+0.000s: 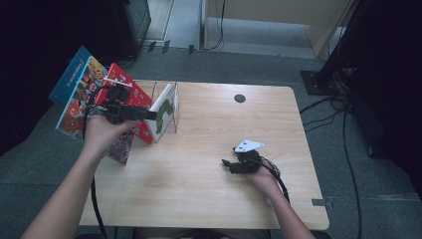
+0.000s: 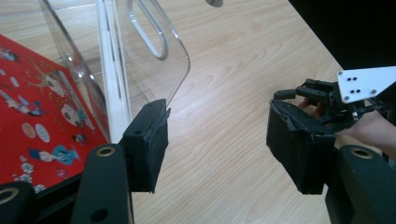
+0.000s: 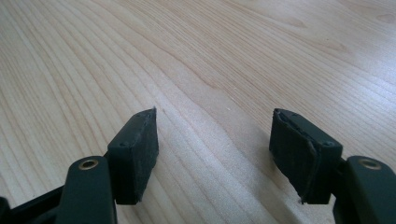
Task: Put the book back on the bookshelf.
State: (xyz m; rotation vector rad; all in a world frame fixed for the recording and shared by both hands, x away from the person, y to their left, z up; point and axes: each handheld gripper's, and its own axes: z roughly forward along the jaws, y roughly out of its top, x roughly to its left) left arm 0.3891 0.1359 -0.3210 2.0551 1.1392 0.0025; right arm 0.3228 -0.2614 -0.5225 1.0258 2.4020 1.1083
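Left gripper view: my left gripper (image 2: 217,144) has jaws apart, nothing between, beside the clear book stand (image 2: 140,56) and red book (image 2: 37,116). Right gripper (image 3: 212,149) gapes idle over the table (image 3: 233,56). Approach step, I'd say; next, line up on the red book.

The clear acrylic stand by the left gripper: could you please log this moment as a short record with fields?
stand: clear acrylic stand, upright on the wooden table
books: red picture book leaning beside the stand
left gripper: left gripper open, nothing between its pads, one pad close to the stand's edge
right gripper: right gripper open, low over bare table
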